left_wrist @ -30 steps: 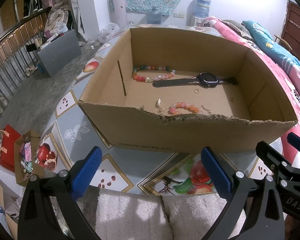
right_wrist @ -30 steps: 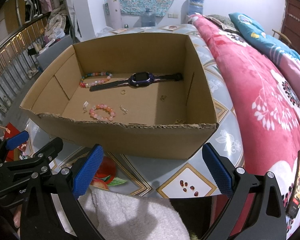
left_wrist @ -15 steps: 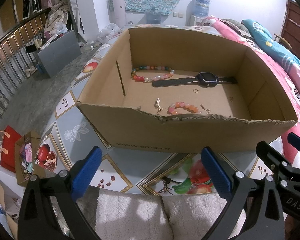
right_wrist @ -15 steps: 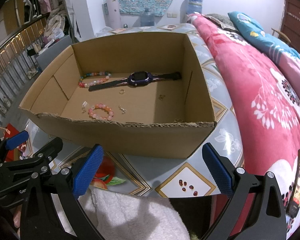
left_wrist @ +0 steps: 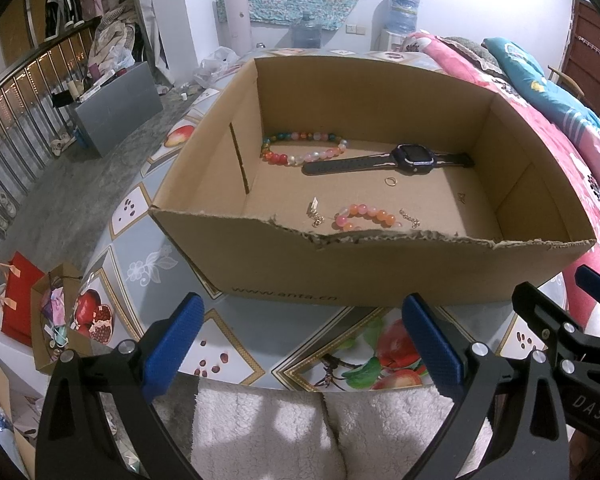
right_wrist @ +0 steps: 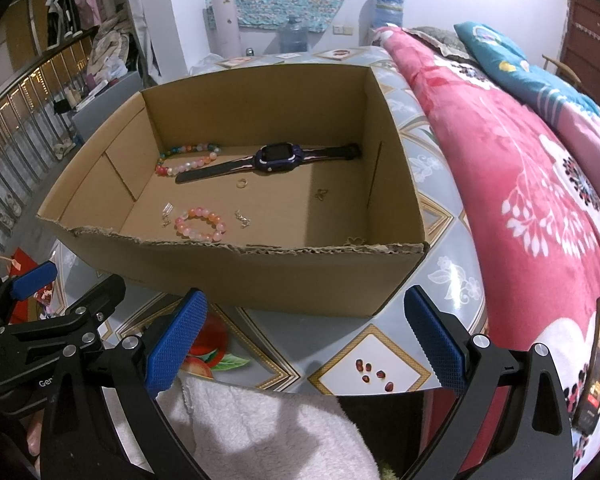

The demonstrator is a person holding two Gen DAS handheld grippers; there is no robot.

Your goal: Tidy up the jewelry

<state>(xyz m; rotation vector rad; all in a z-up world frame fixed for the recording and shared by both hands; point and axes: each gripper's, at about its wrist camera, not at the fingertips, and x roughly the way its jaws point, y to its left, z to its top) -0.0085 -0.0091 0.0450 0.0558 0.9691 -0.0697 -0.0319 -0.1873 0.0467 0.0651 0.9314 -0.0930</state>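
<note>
Tabletop (left_wrist: 148,268) carries box (left_wrist: 380,276) with watch (left_wrist: 412,159), bracelets, small pieces loose inside. Both tools spread, empty, short of it: left tool (left_wrist: 300,344), right tool (right_wrist: 306,340). Sorted or pre-sort, can't tell.

Both views are lit evenly by soft indoor light from above, and the white wall (left_wrist: 460,8) at the upper part of the frame is rendered bright. Soft shadow is seen inside the cardboard box (right_wrist: 260,268). Strong fisheye bending and dark corners are observed at the edges. The centre is sharp.
</note>
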